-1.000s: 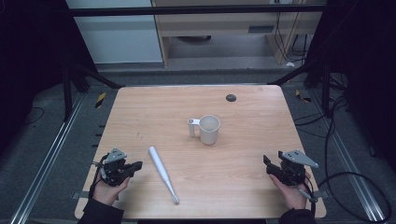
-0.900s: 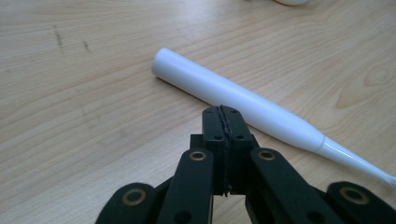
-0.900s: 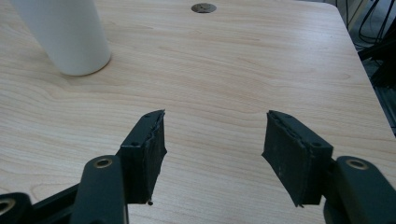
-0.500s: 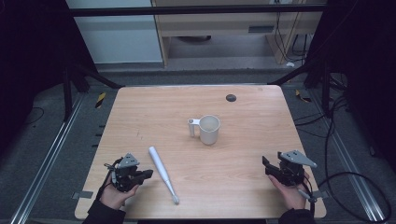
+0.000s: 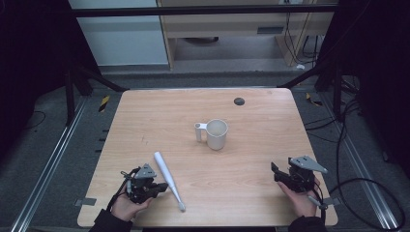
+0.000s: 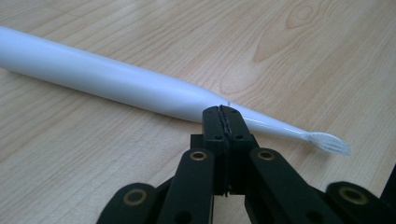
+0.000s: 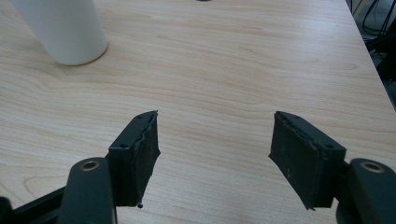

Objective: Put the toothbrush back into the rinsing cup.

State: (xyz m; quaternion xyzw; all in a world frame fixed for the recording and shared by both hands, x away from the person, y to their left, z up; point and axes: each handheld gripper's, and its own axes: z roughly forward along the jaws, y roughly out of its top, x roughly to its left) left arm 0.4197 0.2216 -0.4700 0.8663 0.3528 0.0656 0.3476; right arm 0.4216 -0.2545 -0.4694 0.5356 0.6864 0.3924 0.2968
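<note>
A white electric toothbrush (image 5: 167, 174) lies flat on the wooden table (image 5: 145, 116), bristle head (image 6: 329, 142) toward the front edge. My left gripper (image 5: 157, 187) is shut with nothing held. In the left gripper view its closed tips (image 6: 222, 114) sit right at the toothbrush (image 6: 116, 81), where the handle narrows into the neck; whether they touch I cannot tell. A white mug (image 5: 216, 134) stands upright mid-table. My right gripper (image 5: 274, 172) rests near the front right. Its jaws have just been opening, and the right gripper (image 7: 215, 135) is open over bare wood.
A small black round disc (image 5: 239, 101) sits near the table's far edge. The mug (image 7: 65, 28) is well ahead and to the left of the right gripper's jaws. Cables and dark frame legs surround the table on the floor.
My left hand has slid right along the front of the table, up to the toothbrush. The right hand has kept its place.
</note>
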